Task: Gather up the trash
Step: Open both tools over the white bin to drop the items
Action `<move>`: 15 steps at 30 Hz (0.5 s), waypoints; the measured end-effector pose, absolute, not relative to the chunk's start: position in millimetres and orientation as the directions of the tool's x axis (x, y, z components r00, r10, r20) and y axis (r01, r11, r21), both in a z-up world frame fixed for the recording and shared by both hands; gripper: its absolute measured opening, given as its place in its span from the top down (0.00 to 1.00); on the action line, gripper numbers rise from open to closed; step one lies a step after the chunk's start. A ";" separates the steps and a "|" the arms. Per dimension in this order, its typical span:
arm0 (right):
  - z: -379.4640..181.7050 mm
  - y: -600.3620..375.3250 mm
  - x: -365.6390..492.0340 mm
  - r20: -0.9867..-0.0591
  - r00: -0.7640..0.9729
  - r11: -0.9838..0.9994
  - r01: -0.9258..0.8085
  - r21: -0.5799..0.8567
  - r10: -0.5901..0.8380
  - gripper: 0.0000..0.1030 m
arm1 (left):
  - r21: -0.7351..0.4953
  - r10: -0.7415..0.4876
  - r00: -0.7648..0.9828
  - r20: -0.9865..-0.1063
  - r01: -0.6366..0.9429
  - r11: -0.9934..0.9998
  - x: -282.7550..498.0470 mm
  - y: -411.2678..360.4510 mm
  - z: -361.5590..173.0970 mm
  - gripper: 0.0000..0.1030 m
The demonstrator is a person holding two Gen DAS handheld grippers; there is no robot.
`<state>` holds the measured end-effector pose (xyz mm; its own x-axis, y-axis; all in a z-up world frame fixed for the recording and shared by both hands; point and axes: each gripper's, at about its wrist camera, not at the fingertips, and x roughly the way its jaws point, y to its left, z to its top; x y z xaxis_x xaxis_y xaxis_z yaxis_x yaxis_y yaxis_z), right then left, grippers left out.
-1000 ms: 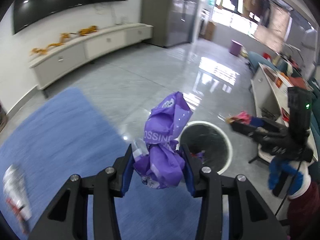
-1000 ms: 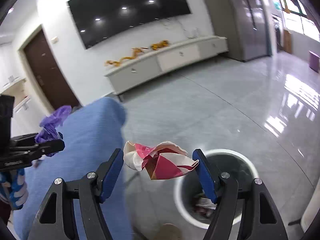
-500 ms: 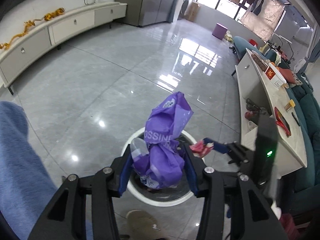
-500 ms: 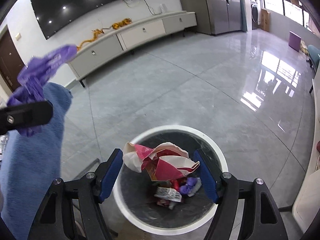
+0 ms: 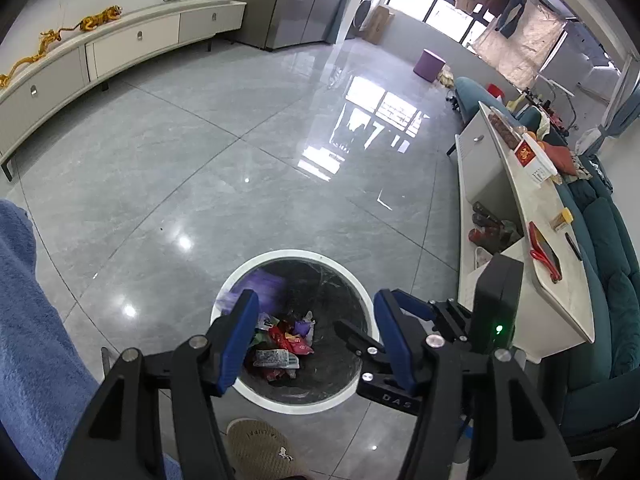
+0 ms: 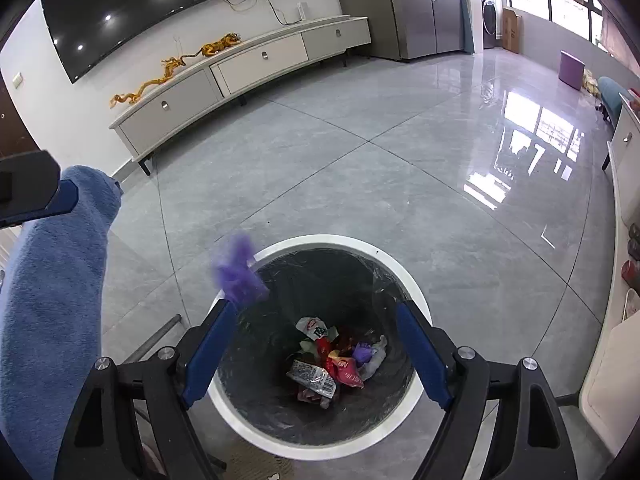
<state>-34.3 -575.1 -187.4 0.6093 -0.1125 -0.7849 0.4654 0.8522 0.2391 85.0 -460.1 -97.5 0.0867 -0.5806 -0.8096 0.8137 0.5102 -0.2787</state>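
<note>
Both over the bin (image 6: 394,268) now! Left gripper (image 5: 316,334) spread wide, nothing between the pads; right gripper (image 6: 316,354) likewise wide and bare. Purple bag (image 6: 237,270), crumpled and motion-blurred, at the rim's ten o'clock. Red, white and silver wrappers (image 6: 330,364) heaped at the bottom of the black-lined, white-rimmed bin.

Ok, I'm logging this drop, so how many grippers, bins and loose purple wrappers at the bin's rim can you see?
Grippers: 2, left gripper and right gripper, both open
Bin: 1
Purple wrapper at the rim: 1
Total: 4
</note>
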 end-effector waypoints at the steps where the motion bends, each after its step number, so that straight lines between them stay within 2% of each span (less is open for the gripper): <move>1: -184.4 -573.6 -37.0 -0.784 0.611 0.853 0.464 0.238 -0.113 0.21 | -0.267 -0.584 0.102 -0.805 0.817 0.511 82.5 -455.0 -93.8 0.44; 9: -148.0 -556.8 -60.3 -0.746 0.653 0.854 0.455 0.252 -0.129 0.21 | -0.222 -0.615 0.201 -0.763 0.812 0.540 72.4 -404.2 -67.4 0.44; 15: -114.5 -535.5 -84.6 -0.698 0.702 0.853 0.444 0.274 -0.141 0.21 | -0.120 -0.581 0.337 -0.741 0.785 0.608 63.6 -342.5 -56.6 0.44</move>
<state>-84.6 -535.5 -114.5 0.7018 -0.1407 -0.6983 0.4439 0.8531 0.2742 63.6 -342.5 -56.6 0.3367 -0.5812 -0.7408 0.7850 0.6078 -0.1201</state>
